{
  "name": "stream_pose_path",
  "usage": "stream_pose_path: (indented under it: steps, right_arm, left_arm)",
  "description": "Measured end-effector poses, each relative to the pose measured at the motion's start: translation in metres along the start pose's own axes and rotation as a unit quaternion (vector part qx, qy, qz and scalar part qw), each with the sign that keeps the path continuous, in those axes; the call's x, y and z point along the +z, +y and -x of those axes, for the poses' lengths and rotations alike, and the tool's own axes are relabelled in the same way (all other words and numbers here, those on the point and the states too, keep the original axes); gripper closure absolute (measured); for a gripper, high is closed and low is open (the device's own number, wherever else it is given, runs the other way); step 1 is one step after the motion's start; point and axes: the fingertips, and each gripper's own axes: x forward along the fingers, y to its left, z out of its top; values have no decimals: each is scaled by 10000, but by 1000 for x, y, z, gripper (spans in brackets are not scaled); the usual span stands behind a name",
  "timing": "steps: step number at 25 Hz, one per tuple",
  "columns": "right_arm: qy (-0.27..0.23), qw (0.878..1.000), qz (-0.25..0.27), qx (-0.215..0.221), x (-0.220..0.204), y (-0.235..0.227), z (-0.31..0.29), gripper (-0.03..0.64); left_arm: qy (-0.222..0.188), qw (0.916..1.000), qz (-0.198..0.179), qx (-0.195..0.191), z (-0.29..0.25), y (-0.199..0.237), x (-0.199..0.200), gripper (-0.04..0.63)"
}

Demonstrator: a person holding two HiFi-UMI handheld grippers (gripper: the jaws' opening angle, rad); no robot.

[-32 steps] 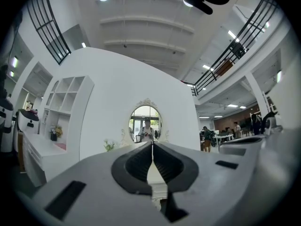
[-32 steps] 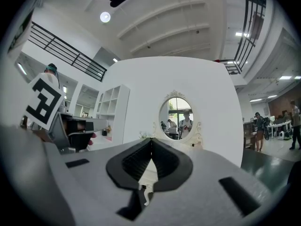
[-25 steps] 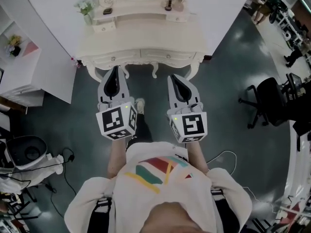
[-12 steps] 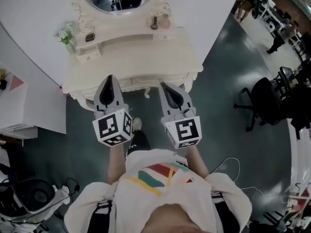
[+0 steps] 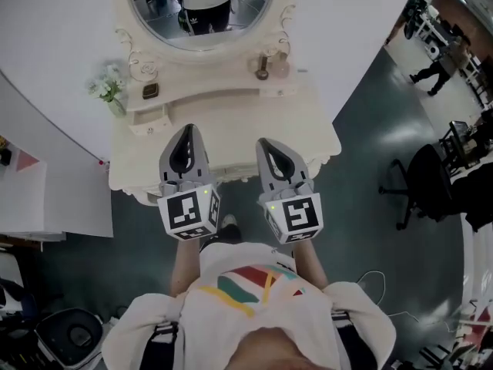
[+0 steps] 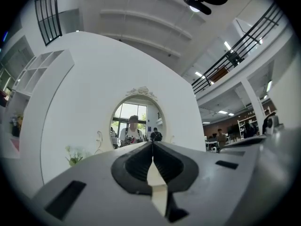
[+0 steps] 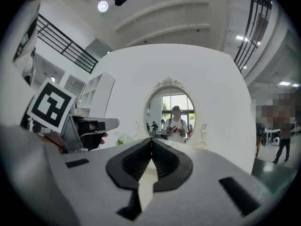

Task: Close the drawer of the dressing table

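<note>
At back left of tabletop (image 5: 231, 133): small drawer (image 5: 149, 119), judged ajar
Jaws: pressed together on left gripper (image 5: 187, 133) and right gripper (image 5: 267, 146), nothing held
Bearing: drawer lies ahead-left of nearer left gripper

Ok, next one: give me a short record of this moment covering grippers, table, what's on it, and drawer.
left gripper: shut, empty, over the tabletop's front
right gripper: shut, empty, alongside the left
dressing table: cream, with an oval mirror behind
shelf items: flowers at left, small bottles at right
small drawer: left end of the shelf, seems to jut forward; neither gripper touches it
</note>
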Motion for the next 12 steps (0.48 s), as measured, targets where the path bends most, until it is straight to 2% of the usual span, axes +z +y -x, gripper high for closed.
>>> stream_pose_path:
  steps: [6,12]
  right_arm:
    - [-121,9999,9,-31,13,-8,-89,617]
    - [-142,9998,69,112,19,-11,-135,617]
  left_arm:
    - [-166,9997,-91,-183,-75,39,6,588]
    - [-206,9993,-131,-287,-119,59,3,588]
